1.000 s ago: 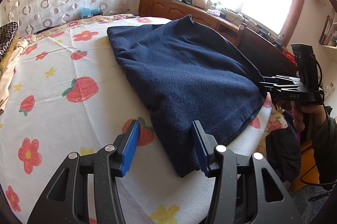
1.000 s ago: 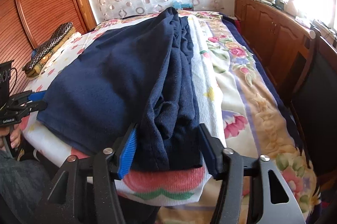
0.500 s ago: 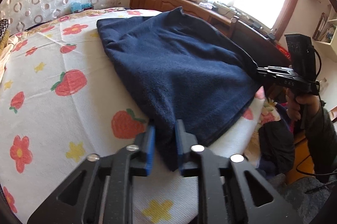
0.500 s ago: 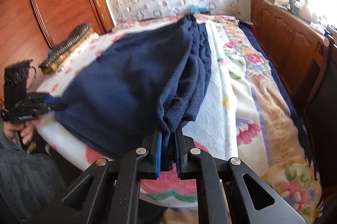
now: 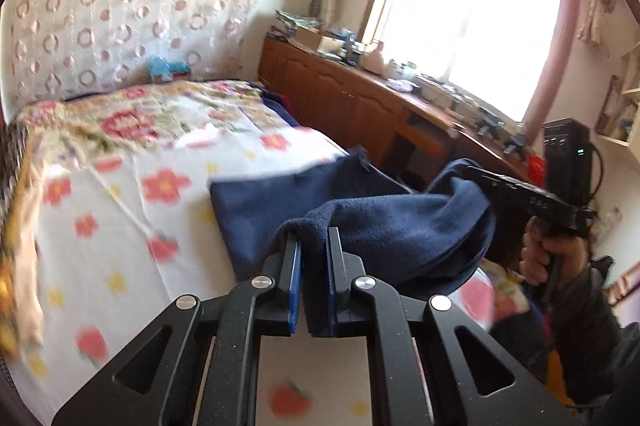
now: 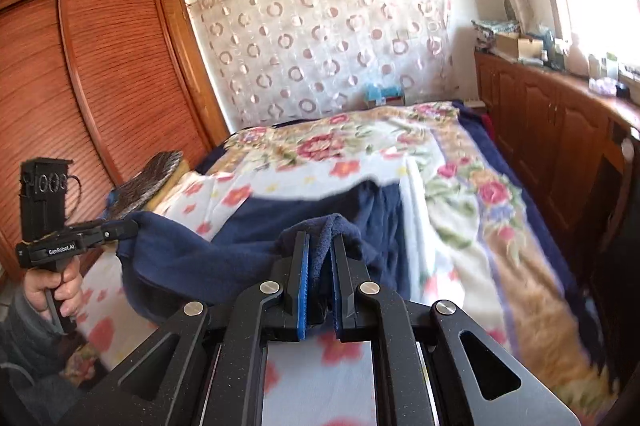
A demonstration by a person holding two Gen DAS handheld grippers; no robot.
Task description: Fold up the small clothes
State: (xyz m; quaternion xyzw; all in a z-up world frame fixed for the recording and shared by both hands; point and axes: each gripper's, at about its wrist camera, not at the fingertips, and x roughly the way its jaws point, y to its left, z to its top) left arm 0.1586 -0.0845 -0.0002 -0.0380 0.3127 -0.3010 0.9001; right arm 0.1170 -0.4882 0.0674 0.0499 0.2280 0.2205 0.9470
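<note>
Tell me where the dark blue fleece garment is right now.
The dark blue fleece garment hangs between the left gripper and right gripper, its far end on the floral bedspread.

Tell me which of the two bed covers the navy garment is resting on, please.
The navy garment rests on the white cover with small red flowers, not on the rose-patterned blanket, which lies beneath it and shows toward the wooden cabinets.

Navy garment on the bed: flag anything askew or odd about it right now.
Nothing stands out. The navy garment sags between the left gripper and right gripper, each clamped on a near corner, its far part lying on the flowered sheet.
</note>
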